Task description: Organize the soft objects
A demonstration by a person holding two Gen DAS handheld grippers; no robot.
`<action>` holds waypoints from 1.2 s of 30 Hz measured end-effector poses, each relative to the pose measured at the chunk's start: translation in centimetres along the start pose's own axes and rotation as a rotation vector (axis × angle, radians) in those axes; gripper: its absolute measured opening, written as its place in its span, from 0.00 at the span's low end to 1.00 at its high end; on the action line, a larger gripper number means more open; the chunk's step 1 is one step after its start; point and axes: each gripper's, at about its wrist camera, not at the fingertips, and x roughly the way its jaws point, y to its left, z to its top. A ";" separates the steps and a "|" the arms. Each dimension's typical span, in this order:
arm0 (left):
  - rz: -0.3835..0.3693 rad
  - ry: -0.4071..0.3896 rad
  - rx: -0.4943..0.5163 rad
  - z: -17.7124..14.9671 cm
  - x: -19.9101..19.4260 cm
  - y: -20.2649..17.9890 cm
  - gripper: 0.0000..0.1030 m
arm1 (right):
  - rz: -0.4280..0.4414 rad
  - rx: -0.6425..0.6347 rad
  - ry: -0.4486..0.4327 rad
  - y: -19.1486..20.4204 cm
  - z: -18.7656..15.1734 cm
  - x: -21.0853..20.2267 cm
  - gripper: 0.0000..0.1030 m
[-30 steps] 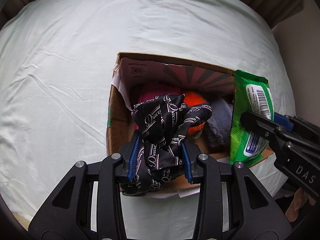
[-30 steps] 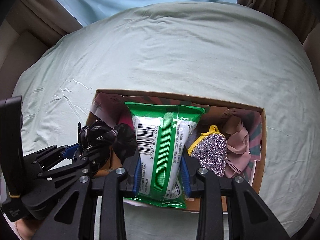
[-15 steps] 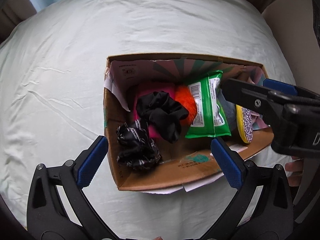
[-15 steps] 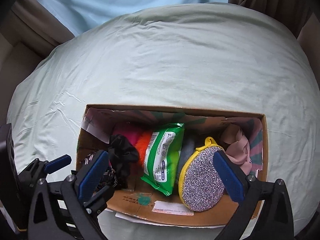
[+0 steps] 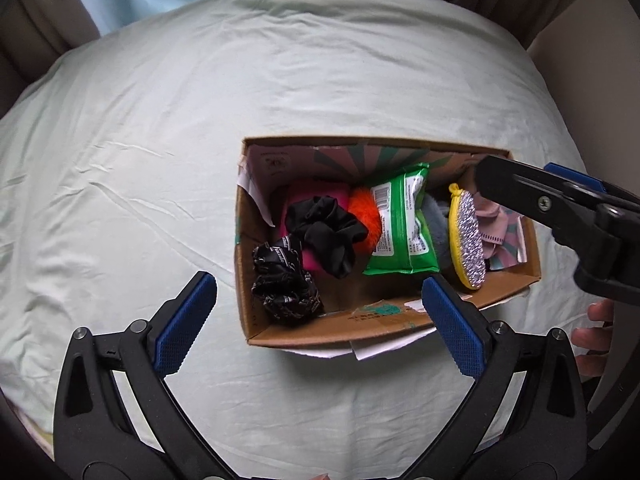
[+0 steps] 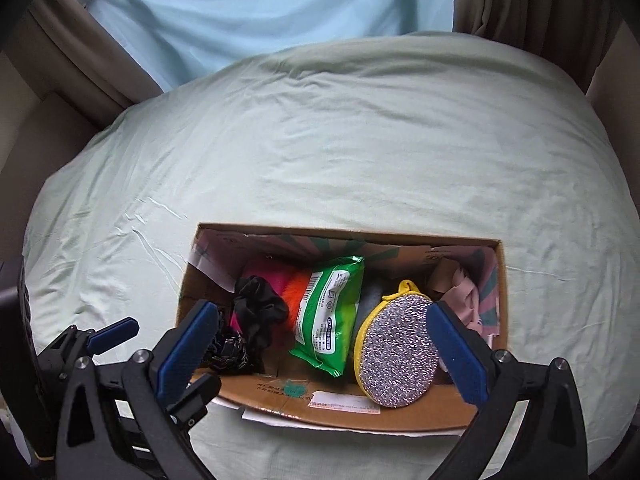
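Both tools spread wide and carrying nothing: left gripper [image 5: 318,324] hovering over the near left corner of the cardboard box [image 5: 332,330], right gripper [image 6: 322,350] above the near wall of the same box, jaws well apart

Inside the box, from left to right in the left wrist view: printed black scrunchie [image 5: 284,290] in the near left corner, plain black scrunchie [image 5: 330,232] lying over a pink item [image 5: 316,196], orange fluffy piece [image 5: 364,216] just beside it, green wipes pack [image 5: 402,226] leaning in the middle, grey fabric [image 5: 436,224] behind that, glittery yellow-rimmed sponge [image 5: 468,240] standing on edge, pale pink cloth [image 5: 494,224] at the right end

Box resting on the pale green bedsheet [image 5: 160,140], sheet around it bare of any loose item as far as both views reach

Judging from this: nearly done, perhaps fully done, with every soft thing in view already inside. Possibly left: tidying the contents, since the wipes pack and sponge sit tilted rather than flat, or fetching anything lying outside the frame, which cannot be told from here
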 end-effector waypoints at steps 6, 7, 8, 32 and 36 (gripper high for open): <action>0.042 -0.098 -0.033 0.1 -6.9 -1.7 0.99 | -0.004 -0.036 -0.078 -0.6 -0.1 -5.5 1.00; 0.045 -0.116 -0.037 0.1 -8.0 -2.0 0.99 | 0.001 -0.042 -0.091 -0.8 -0.1 -6.9 1.00; 0.053 -0.138 -0.040 0.1 -9.5 -2.5 0.99 | 0.000 -0.051 -0.104 -1.0 0.0 -8.5 1.00; 0.101 -0.659 -0.010 -2.9 -33.7 -13.7 1.00 | -0.168 -0.032 -0.528 -6.9 -4.9 -36.3 1.00; 0.106 -0.672 -0.013 -3.6 -34.0 -14.2 1.00 | -0.194 -0.031 -0.553 -7.2 -5.9 -37.1 1.00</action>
